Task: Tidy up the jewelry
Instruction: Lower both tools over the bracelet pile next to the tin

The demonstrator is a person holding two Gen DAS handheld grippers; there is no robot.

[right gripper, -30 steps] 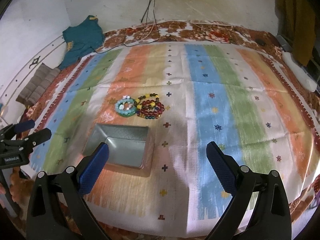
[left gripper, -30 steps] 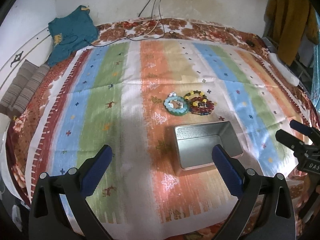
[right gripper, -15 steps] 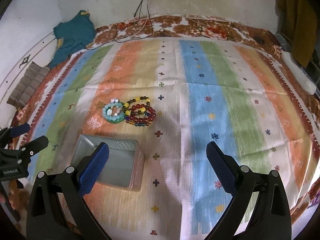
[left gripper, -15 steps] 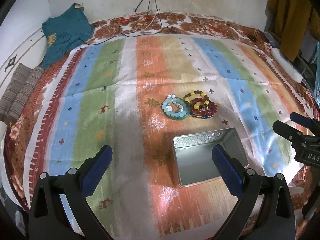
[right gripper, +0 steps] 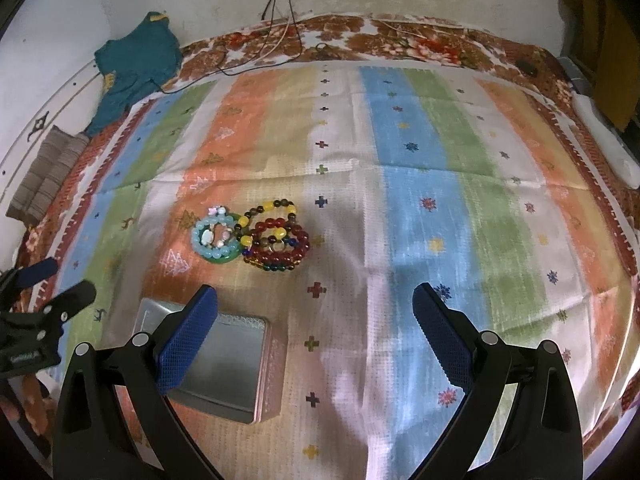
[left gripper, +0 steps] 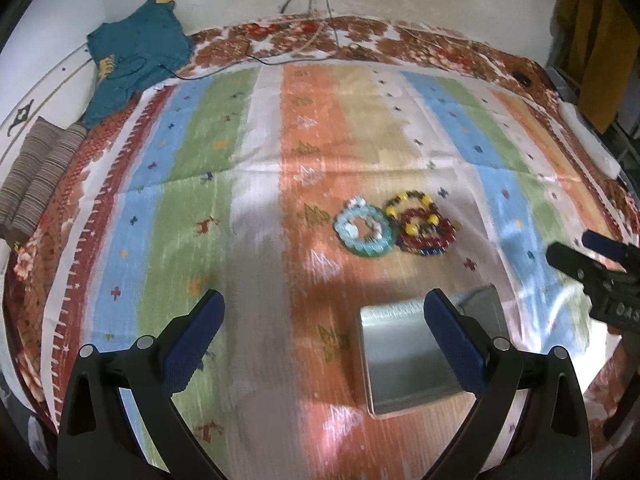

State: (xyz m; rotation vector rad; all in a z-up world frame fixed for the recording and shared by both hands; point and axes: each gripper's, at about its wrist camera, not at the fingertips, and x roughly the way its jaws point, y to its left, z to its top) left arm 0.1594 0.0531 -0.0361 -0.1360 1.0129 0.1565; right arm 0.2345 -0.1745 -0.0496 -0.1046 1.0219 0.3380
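Observation:
A pale blue and green bead bracelet [left gripper: 363,232] [right gripper: 216,239] lies on the striped cloth, touching a pile of red, yellow and dark bead bracelets [left gripper: 422,229] [right gripper: 276,242] on its right. An open, empty metal tin [left gripper: 408,360] [right gripper: 224,364] sits nearer to me than the bracelets. My left gripper [left gripper: 324,336] is open and empty, above the cloth, with the tin behind its right finger. My right gripper [right gripper: 314,328] is open and empty, with the tin behind its left finger. Each gripper also shows at the edge of the other's view.
The striped cloth [right gripper: 420,184] covers a bed with a floral sheet. A teal garment [left gripper: 132,56] and a folded striped cloth [left gripper: 36,176] lie at the far left. Cables [right gripper: 276,12] hang down the back wall. A white power strip [left gripper: 588,140] lies at the right edge.
Both grippers have moved forward and lower toward the cloth. The bracelets and the tin now look larger and sit lower in both views. Nothing was taken hold of.

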